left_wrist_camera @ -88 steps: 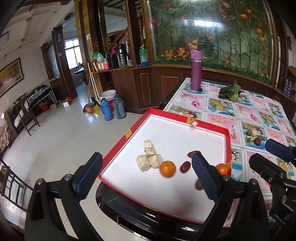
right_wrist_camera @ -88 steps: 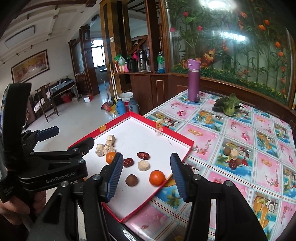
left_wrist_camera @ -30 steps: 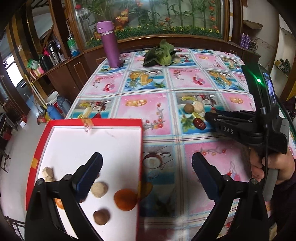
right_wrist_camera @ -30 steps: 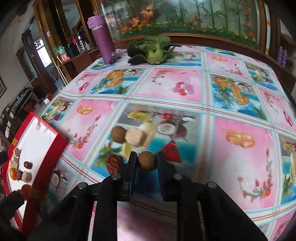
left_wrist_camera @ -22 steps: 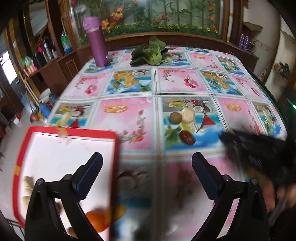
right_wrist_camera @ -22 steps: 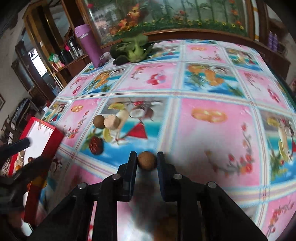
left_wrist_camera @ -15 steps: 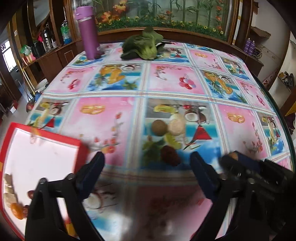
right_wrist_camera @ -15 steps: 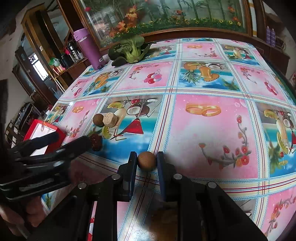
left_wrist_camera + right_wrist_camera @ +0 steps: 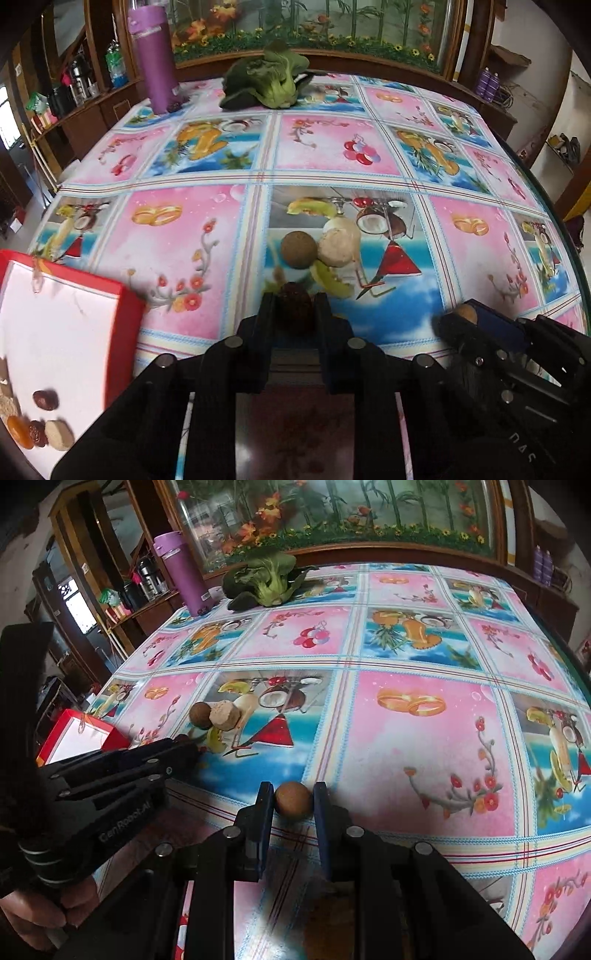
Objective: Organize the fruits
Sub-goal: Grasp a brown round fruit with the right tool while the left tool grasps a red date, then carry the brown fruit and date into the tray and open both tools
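Note:
My left gripper [image 9: 294, 304] is shut on a dark red date [image 9: 294, 301], low over the patterned tablecloth. Just beyond it lie a brown round fruit [image 9: 298, 249] and a pale beige chunk [image 9: 339, 246], touching each other. My right gripper [image 9: 293, 798] is shut on a small brown round fruit [image 9: 293, 799], held above the cloth nearer the table's front. In the left wrist view the right gripper [image 9: 469, 317] shows at the lower right with that fruit. The red tray [image 9: 125, 295] with a white floor sits at the left, with several fruits [image 9: 44, 398] in its near corner.
A purple bottle [image 9: 154, 55] and a green leafy vegetable [image 9: 269, 81] stand at the table's far side. The table's right edge [image 9: 569, 646] curves away. A hand [image 9: 33, 915] grips the left tool's handle at the lower left of the right wrist view.
My left gripper swung from over the tray to the fruit pile and shut on the date. My right gripper pulled back from the pile, keeping the brown fruit.

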`<state>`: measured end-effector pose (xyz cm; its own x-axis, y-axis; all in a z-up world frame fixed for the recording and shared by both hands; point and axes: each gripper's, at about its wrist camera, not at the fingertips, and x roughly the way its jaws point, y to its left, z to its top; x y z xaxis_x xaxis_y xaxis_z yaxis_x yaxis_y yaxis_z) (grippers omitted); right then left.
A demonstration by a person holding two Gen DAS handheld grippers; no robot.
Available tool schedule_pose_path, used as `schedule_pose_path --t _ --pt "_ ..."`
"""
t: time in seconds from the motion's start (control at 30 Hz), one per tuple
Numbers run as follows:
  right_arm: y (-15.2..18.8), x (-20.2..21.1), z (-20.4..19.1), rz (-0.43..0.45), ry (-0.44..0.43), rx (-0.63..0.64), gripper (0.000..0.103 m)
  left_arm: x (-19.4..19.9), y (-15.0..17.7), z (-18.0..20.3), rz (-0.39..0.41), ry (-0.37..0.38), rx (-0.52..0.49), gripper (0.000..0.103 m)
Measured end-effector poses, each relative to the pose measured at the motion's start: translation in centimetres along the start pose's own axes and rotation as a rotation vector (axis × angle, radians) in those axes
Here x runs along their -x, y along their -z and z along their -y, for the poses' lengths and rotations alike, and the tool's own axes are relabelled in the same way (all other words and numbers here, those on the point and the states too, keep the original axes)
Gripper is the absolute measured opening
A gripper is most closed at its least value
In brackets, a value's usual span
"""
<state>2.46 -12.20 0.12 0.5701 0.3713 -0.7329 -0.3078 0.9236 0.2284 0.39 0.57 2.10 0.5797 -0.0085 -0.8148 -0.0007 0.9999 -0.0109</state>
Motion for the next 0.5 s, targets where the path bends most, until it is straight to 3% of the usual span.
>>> schedule_pose_path --t 0.27,0.5 --pt "-0.1 2.0 -2.1 0.089 -0.039 0.02 0.02 7.0 1.6 -2.1 0.164 -0.078 -0.028 0.023" --pt "-0.1 3.7 -9.8 0.136 -0.132 0.104 0.02 12.8 3.7 -8.1 0.282 -0.198 0.043 0.023"
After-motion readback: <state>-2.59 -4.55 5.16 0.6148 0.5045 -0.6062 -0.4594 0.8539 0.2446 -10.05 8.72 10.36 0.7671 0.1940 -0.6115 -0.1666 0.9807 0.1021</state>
